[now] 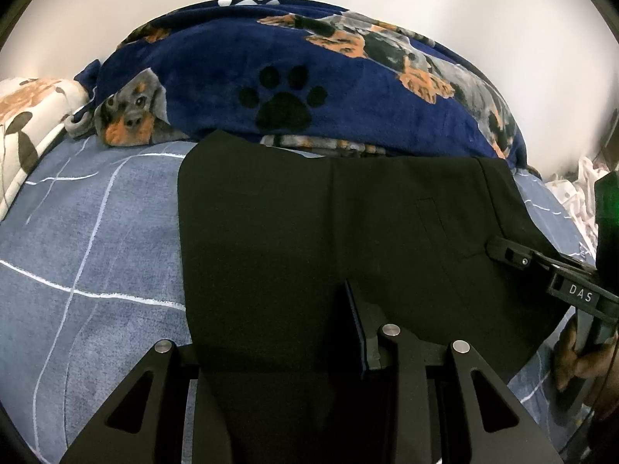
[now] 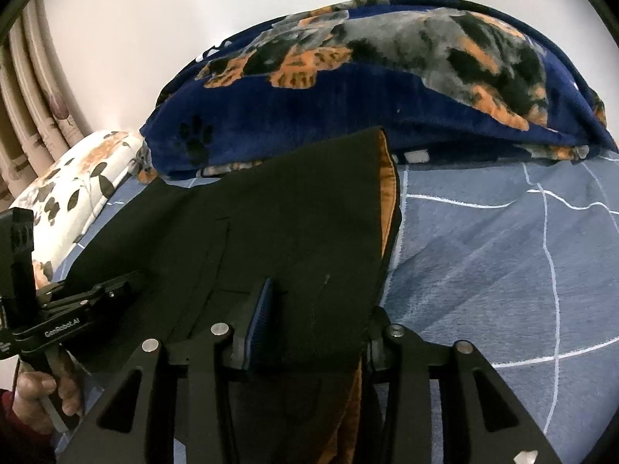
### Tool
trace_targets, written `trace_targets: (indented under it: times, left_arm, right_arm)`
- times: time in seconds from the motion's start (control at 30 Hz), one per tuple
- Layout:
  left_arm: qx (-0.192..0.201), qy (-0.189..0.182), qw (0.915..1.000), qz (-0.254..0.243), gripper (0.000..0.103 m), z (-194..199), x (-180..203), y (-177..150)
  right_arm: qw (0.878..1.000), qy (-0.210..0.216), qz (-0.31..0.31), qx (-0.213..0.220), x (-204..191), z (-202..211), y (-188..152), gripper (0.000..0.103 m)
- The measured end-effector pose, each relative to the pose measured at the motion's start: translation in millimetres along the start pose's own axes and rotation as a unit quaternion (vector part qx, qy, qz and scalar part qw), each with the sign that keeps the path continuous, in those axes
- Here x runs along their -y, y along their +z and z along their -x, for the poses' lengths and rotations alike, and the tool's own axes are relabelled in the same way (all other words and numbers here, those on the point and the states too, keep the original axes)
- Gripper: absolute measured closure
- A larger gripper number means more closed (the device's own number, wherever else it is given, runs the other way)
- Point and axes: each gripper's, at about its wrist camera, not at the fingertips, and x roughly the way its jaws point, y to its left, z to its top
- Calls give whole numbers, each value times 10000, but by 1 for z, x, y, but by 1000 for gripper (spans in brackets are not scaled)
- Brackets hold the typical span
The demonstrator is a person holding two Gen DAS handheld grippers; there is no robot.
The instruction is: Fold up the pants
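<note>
Black pants [image 1: 348,224] lie flat on the blue checked bedsheet [image 1: 96,251], a back pocket seam facing up. My left gripper [image 1: 271,332] straddles their near edge. Its right finger [image 1: 358,321] shows a bare pad face, and cloth covers the left finger. In the right wrist view the pants [image 2: 290,212] show an orange-brown lining along their right edge. My right gripper [image 2: 319,309] sits over that edge, cloth lying loosely between its fingers [image 2: 263,305]. Each gripper also shows in the other's view: the right gripper [image 1: 510,251] and the left gripper [image 2: 116,290].
A folded navy blanket [image 1: 309,77] with dog and paw prints lies just behind the pants against a white wall. A floral pillow [image 2: 77,185] sits at the left end of the bed. A hand [image 1: 580,355] holds each gripper handle. Bare sheet [image 2: 503,251] stretches to the right.
</note>
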Motion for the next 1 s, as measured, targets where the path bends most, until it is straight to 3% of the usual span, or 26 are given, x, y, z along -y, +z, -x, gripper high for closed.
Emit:
trace_targets:
  times: [1.0]
  left_arm:
    - [31,73,10000,27,63,2,0,1]
  right_arm:
    - [9993,-323,182,46,-6,-3,-2,63]
